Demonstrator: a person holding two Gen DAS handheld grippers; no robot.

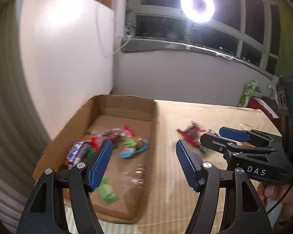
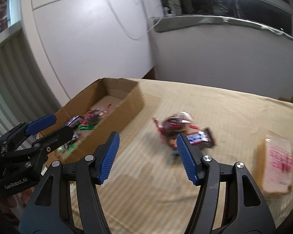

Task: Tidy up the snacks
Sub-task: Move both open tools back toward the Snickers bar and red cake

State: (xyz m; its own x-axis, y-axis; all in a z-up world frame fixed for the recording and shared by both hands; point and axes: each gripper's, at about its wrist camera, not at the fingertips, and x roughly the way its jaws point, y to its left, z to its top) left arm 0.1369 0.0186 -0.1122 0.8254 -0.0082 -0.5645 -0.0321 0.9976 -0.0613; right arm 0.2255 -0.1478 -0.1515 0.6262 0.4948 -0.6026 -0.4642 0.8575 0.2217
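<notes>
An open cardboard box (image 1: pixel 152 117) (image 2: pixel 130 105) sits at the left of the beige striped cloth and holds several wrapped snacks (image 1: pixel 127 144) (image 2: pixel 88 119). A small pile of red and dark wrapped snacks (image 1: pixel 193 134) (image 2: pixel 175 128) lies on the cloth to the right of the box. My left gripper (image 1: pixel 143 152) (image 2: pixel 56 125) is open and empty above the box's near right wall. My right gripper (image 2: pixel 147 144) (image 1: pixel 212 134) is open and empty, just in front of the pile.
A pale packet with pink print (image 2: pixel 276 165) lies on the cloth at the right. A green packet (image 1: pixel 248 93) stands at the far right edge. White cabinets and a window sill with a ring light (image 1: pixel 197 4) stand behind the table.
</notes>
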